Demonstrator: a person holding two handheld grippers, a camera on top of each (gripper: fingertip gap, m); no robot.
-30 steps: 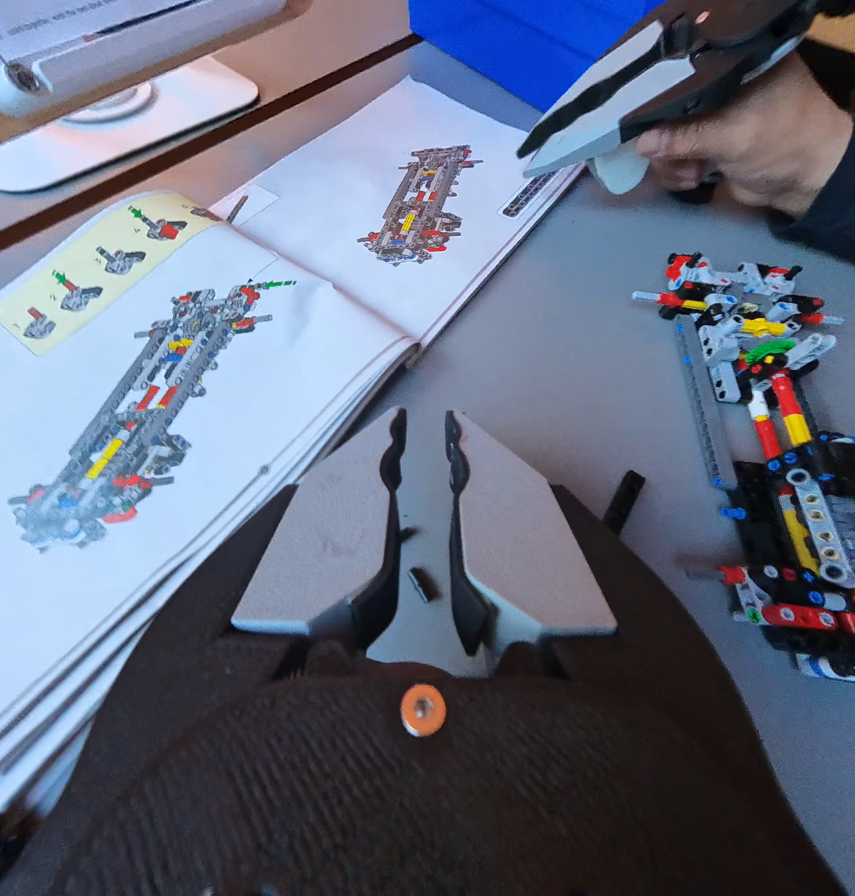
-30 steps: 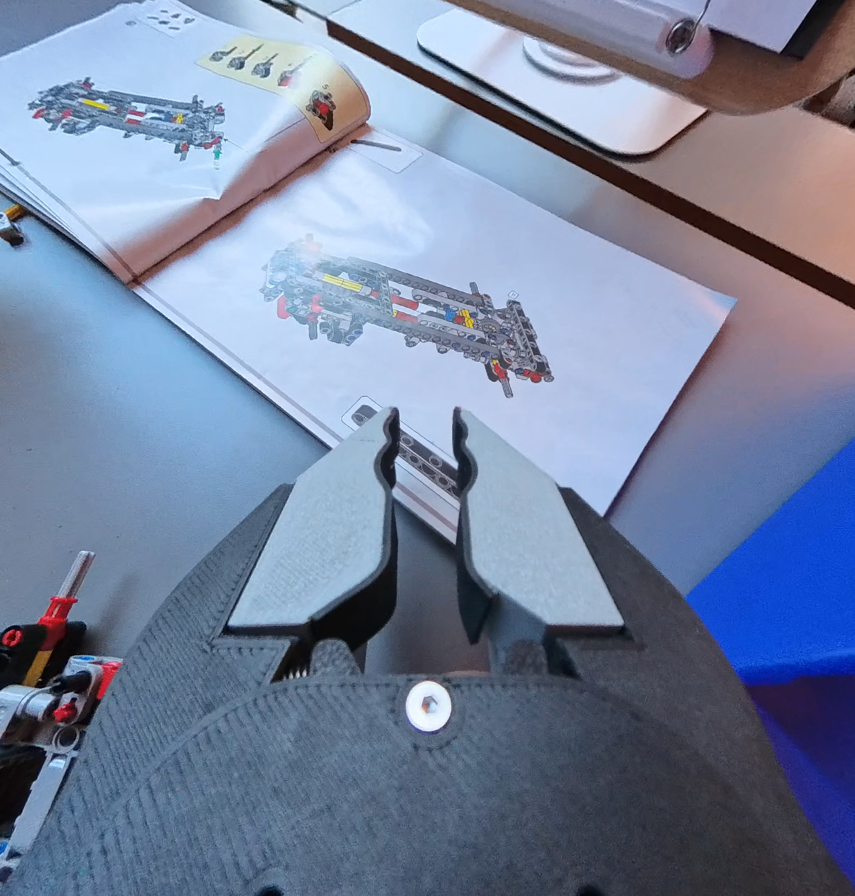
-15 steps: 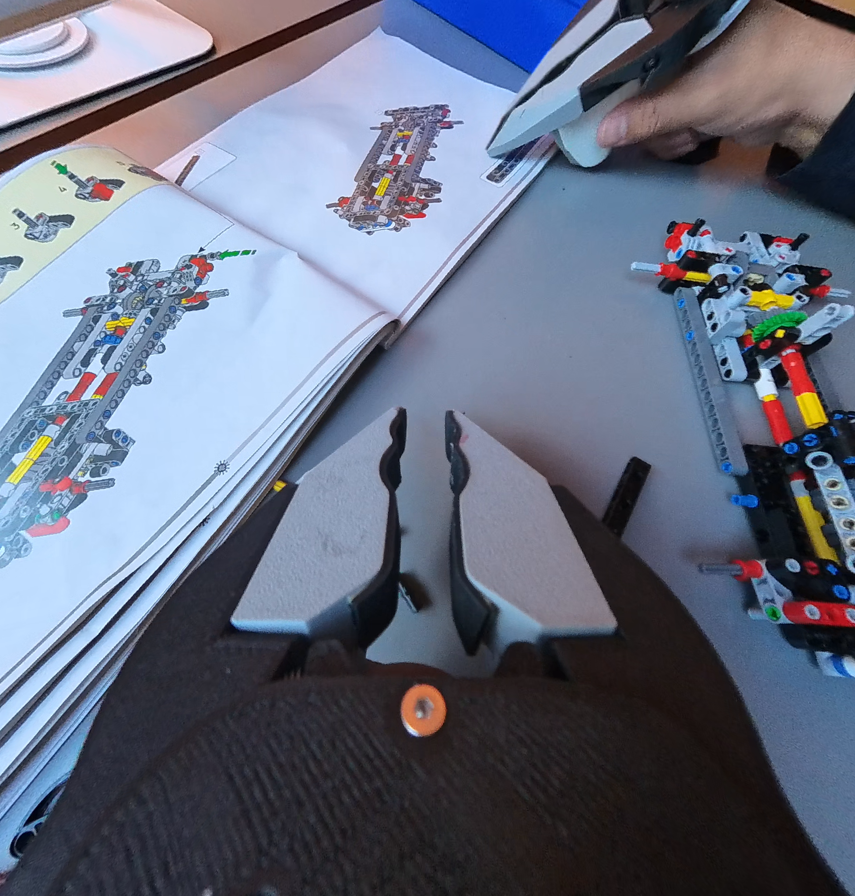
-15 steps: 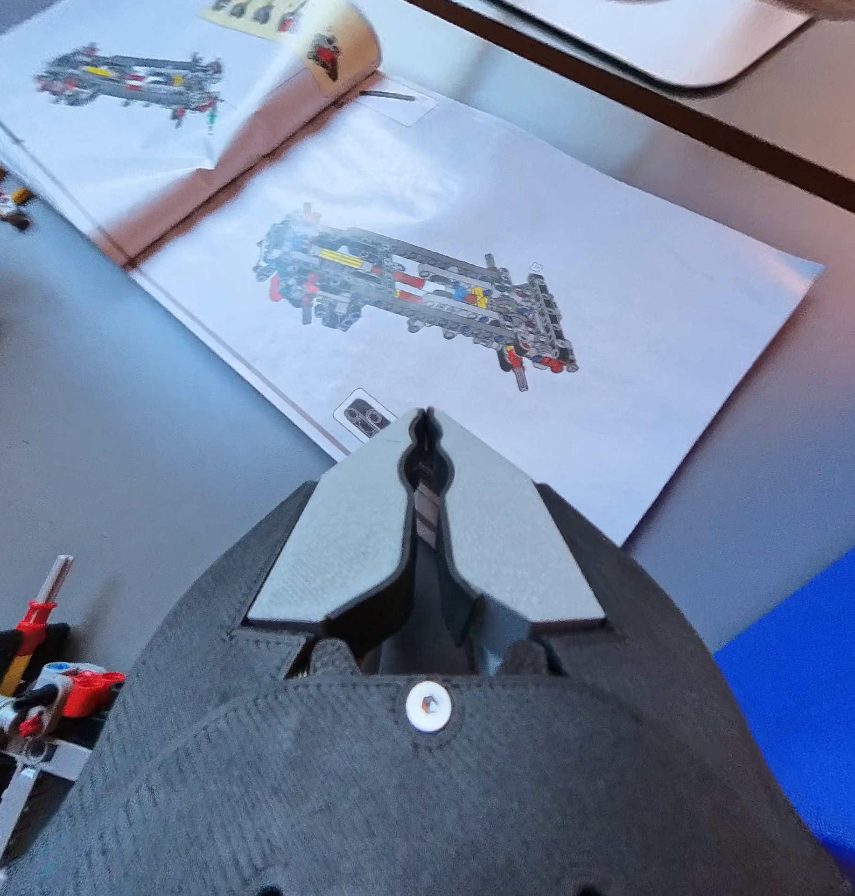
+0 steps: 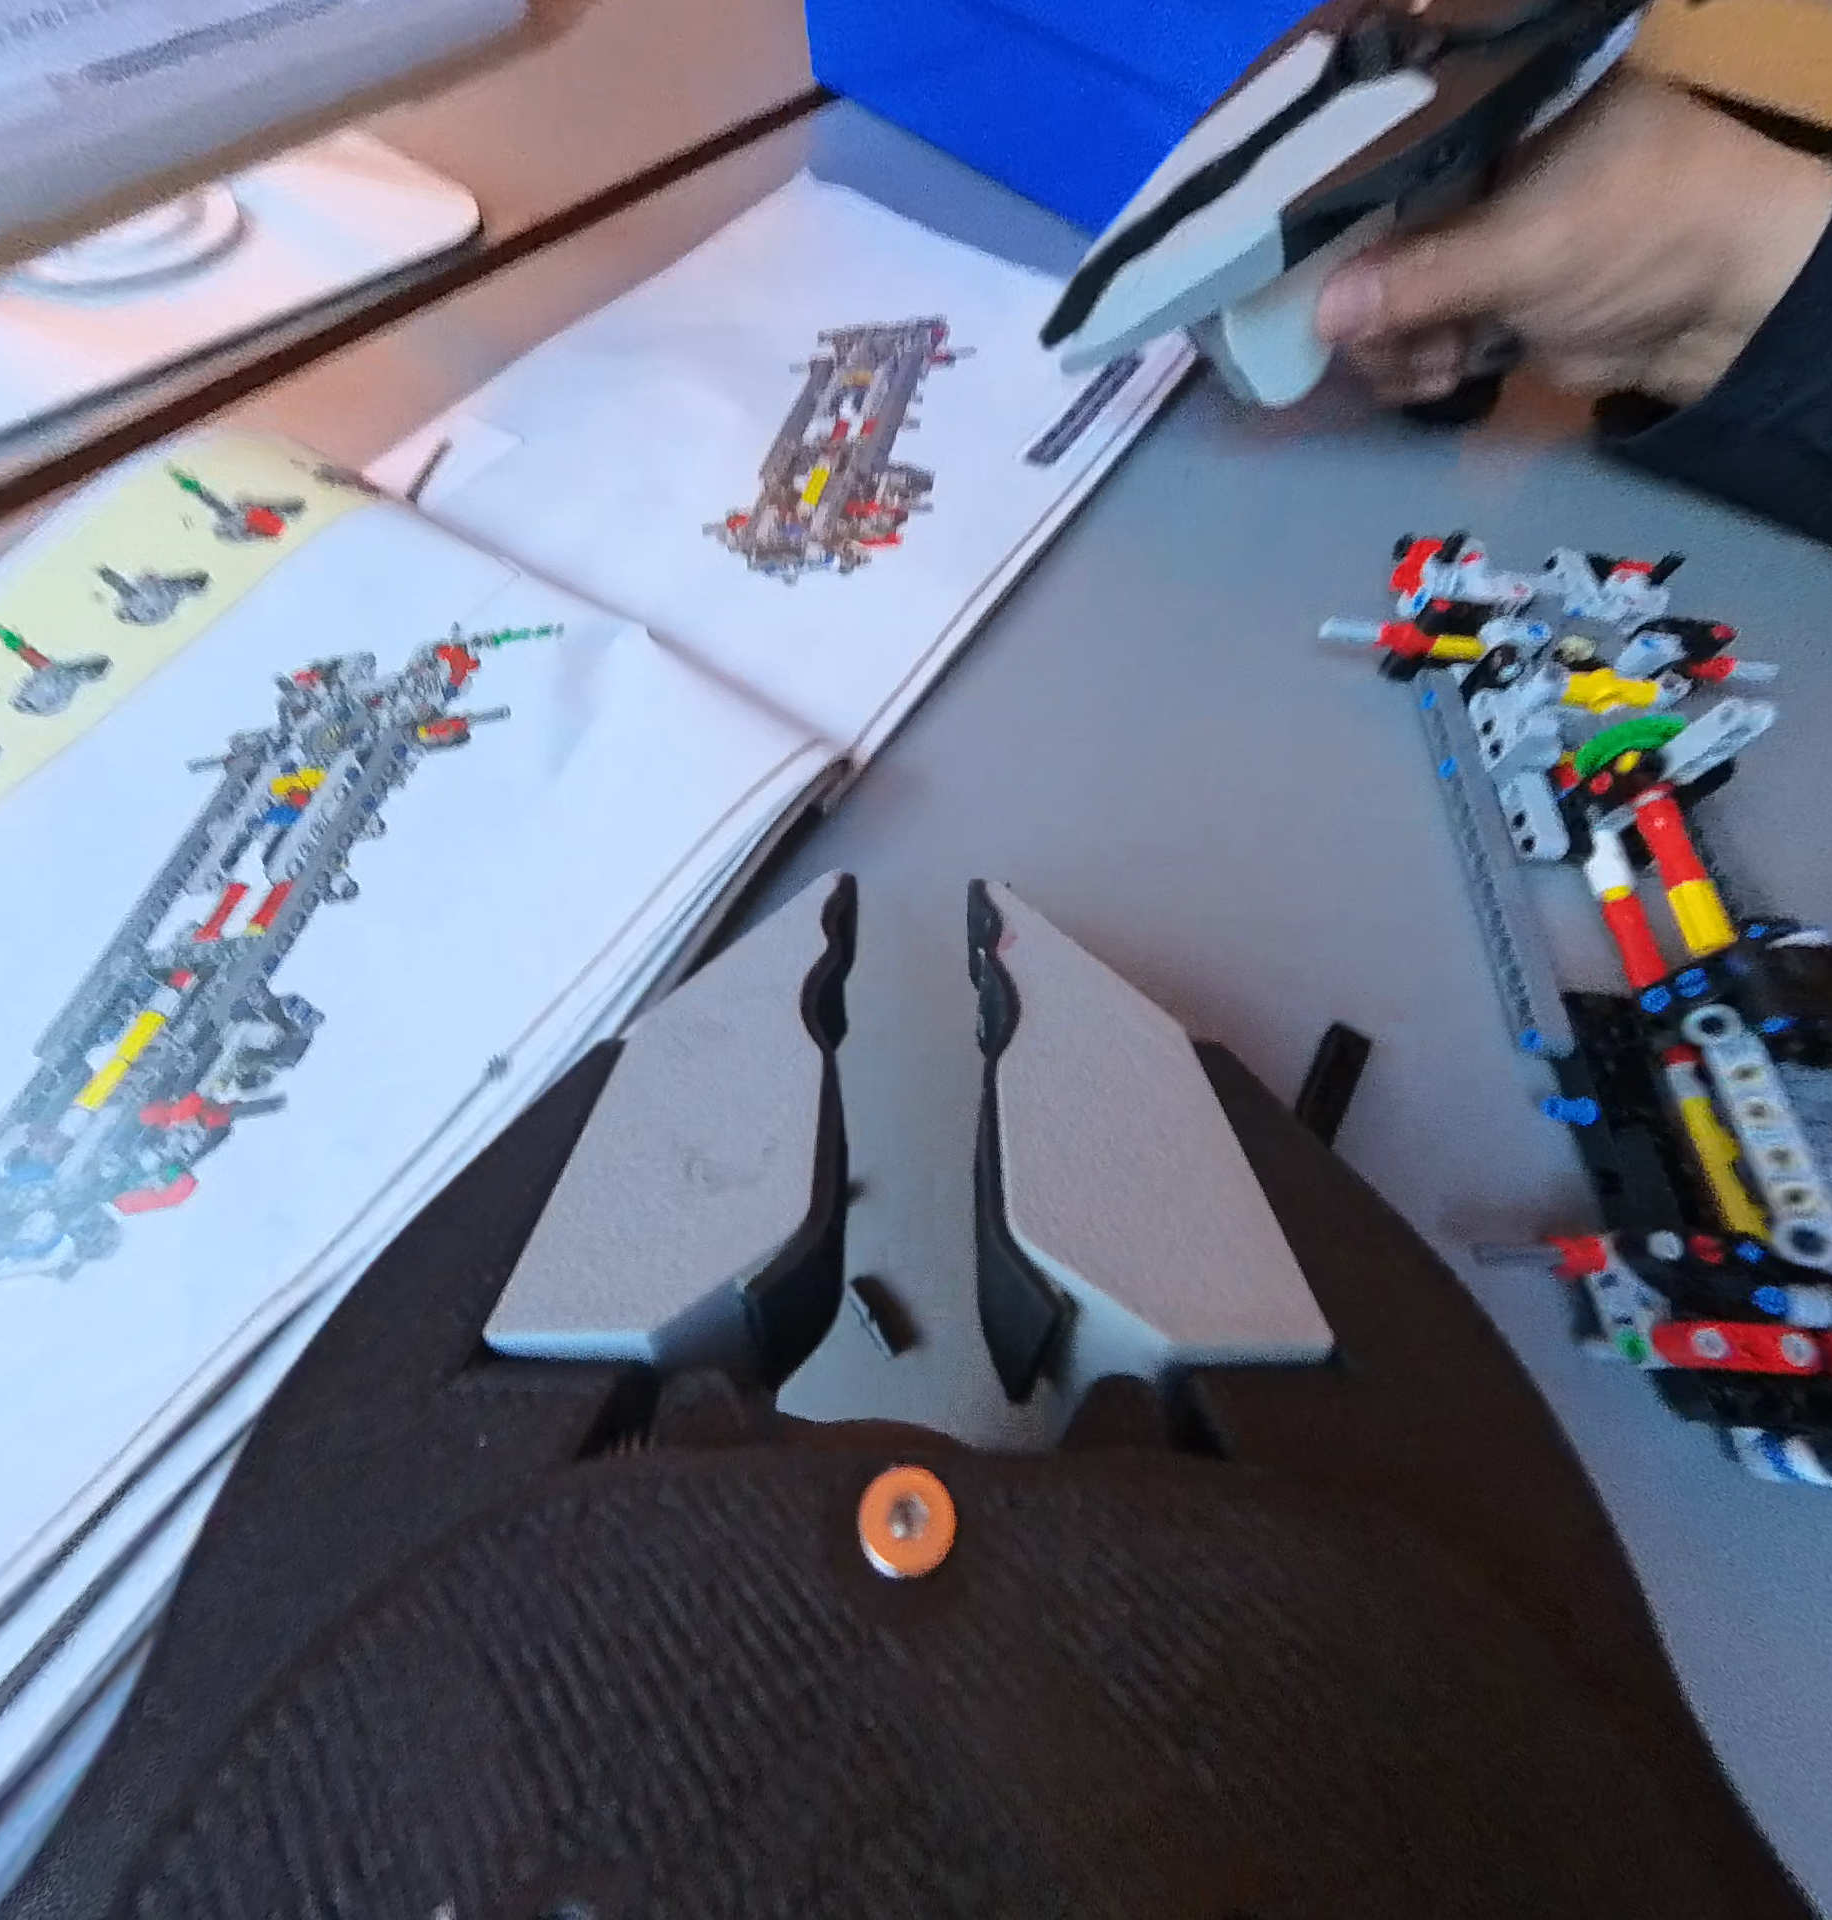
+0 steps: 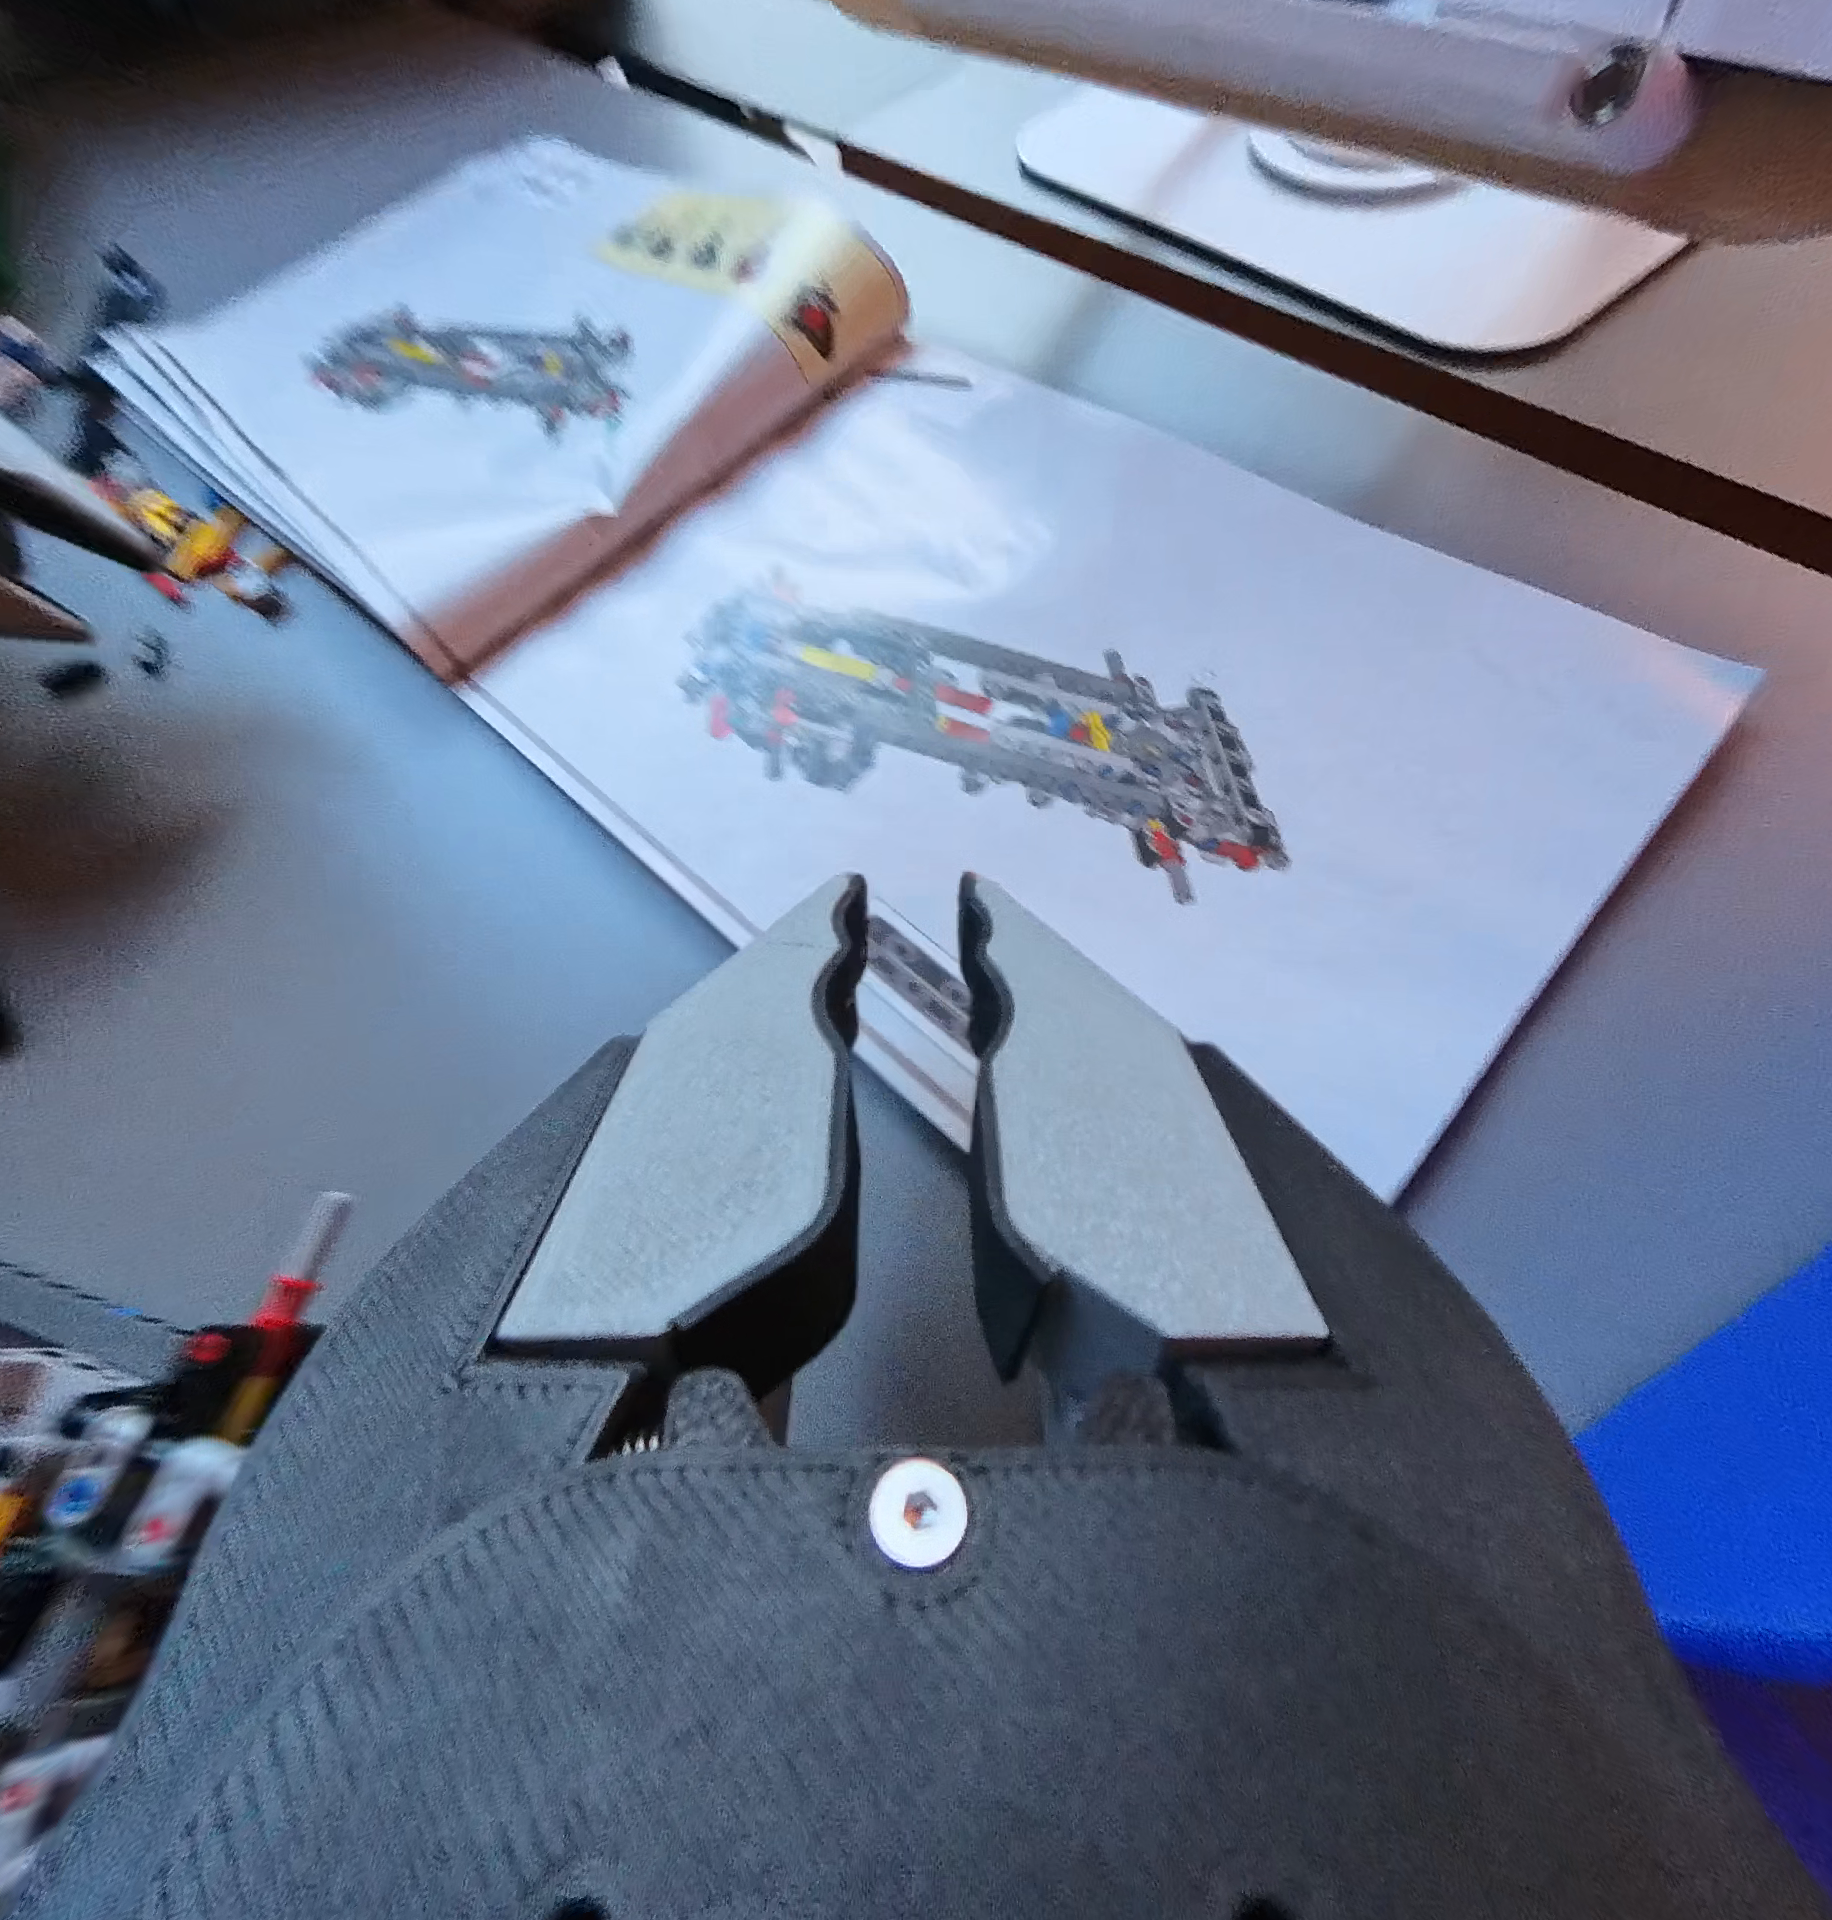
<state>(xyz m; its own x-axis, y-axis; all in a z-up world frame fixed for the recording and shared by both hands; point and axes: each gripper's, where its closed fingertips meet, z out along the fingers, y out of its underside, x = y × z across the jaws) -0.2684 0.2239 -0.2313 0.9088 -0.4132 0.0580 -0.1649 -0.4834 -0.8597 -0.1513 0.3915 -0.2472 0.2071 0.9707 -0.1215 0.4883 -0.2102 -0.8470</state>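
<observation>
1. Instruction booklet (image 6: pixel 1359 727) lies open on the grey desk (image 5: pixel 1151 727).
2. Right claw (image 6: pixel 912 914) hovers over its near edge, jaws apart, empty.
3. Left claw (image 5: pixel 912 914) hangs over bare desk, apart, beside the brick model (image 5: pixel 1670 987).

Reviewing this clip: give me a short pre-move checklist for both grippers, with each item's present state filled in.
1. Left gripper jaws apart, nothing between the tips: ok.
2. Right gripper jaws apart, nothing gripped: ok.
3. Right gripper sits over the near edge of the open instruction booklet; whether it touches the page: cannot tell.
4. Small black piece lies on the grey table between the left fingers near their base, not pinched: ok.
5. Brick model lies right of the left gripper, apart from it: ok.
6. Sharpness: both views blurred: not ok.
</observation>
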